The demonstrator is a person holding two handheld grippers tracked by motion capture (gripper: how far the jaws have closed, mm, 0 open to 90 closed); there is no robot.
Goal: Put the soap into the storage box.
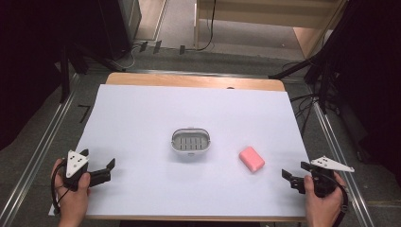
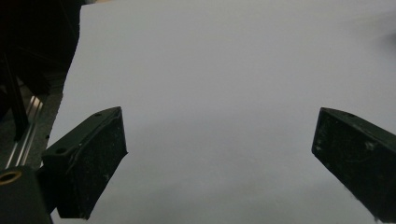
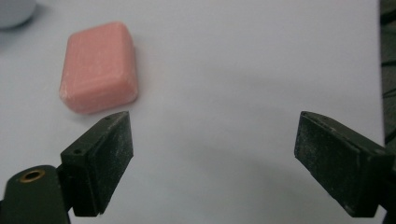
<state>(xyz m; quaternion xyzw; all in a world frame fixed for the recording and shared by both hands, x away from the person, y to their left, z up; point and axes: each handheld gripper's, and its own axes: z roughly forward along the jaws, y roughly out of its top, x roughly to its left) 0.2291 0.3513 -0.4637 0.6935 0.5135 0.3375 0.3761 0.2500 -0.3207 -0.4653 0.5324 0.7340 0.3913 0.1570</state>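
A pink bar of soap (image 1: 251, 159) lies on the white sheet, right of centre; in the right gripper view the soap (image 3: 99, 66) sits beyond and left of my jaws. A white oval soap dish (image 1: 190, 141) with a slotted grey inside stands at the middle of the table. My right gripper (image 1: 295, 172) is held at the front right, open and empty, a short way from the soap. My left gripper (image 1: 100, 168) rests at the front left, open, with bare sheet between its jaws. In their own views the left gripper (image 2: 219, 158) and right gripper (image 3: 212, 158) stand wide apart.
The white sheet (image 1: 151, 109) covers most of the wooden table (image 1: 189, 81). Metal rails (image 1: 42, 137) run along both sides. Cables and dark stands lie on the floor behind the far edge. A corner of the dish (image 3: 14, 11) shows at the top left of the right gripper view.
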